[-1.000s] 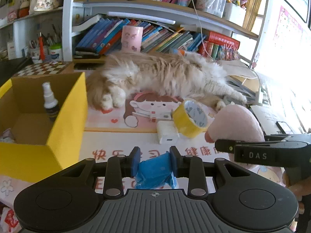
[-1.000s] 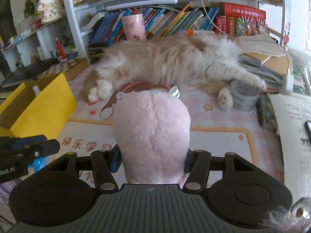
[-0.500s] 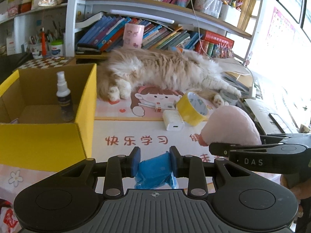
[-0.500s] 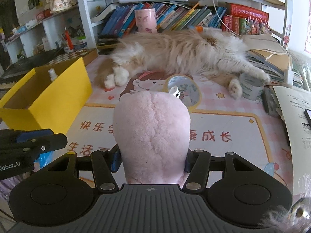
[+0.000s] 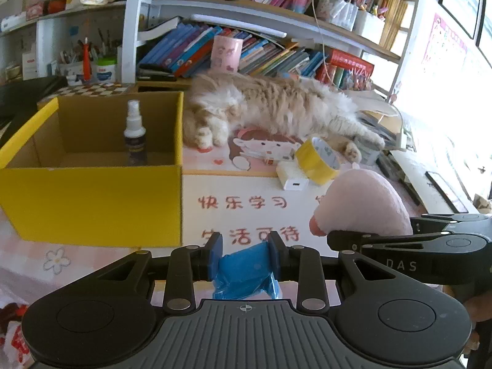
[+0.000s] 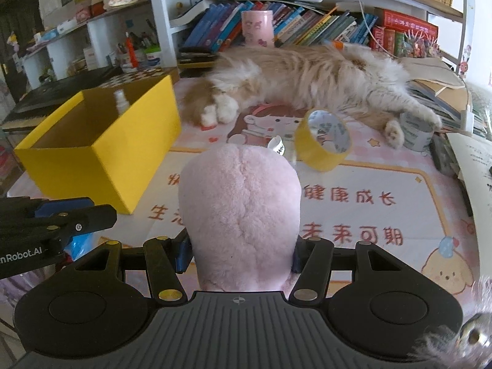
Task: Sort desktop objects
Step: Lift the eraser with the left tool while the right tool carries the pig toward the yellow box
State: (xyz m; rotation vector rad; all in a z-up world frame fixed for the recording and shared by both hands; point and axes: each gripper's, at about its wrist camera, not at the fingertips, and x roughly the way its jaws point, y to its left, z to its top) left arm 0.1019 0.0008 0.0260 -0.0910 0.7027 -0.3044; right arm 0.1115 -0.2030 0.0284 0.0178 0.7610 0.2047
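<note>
My left gripper (image 5: pixel 246 256) is shut on a crumpled blue plastic packet (image 5: pixel 246 272), held above the printed desk mat. My right gripper (image 6: pixel 240 255) is shut on a large pink plush toy (image 6: pixel 241 215) that fills the middle of its view; the same plush toy (image 5: pixel 367 204) shows at the right of the left wrist view. An open yellow cardboard box (image 5: pixel 92 203) stands at the left with a small spray bottle (image 5: pixel 134 136) upright inside. A yellow tape roll (image 5: pixel 318 160) and a white charger block (image 5: pixel 292 178) lie on the mat beyond.
A fluffy cat (image 5: pixel 270 107) lies stretched across the back of the desk. A grey tape roll (image 6: pixel 418 132) sits by its hind paw. Bookshelves (image 5: pixel 246 52) rise behind. Papers and books (image 6: pixel 473 160) crowd the right edge. A chessboard (image 6: pixel 135 78) lies behind the box.
Both grippers have pulled back toward the near edge, with the blue packet and the plush toy still held. The yellow box now shows whole in the left wrist view.
</note>
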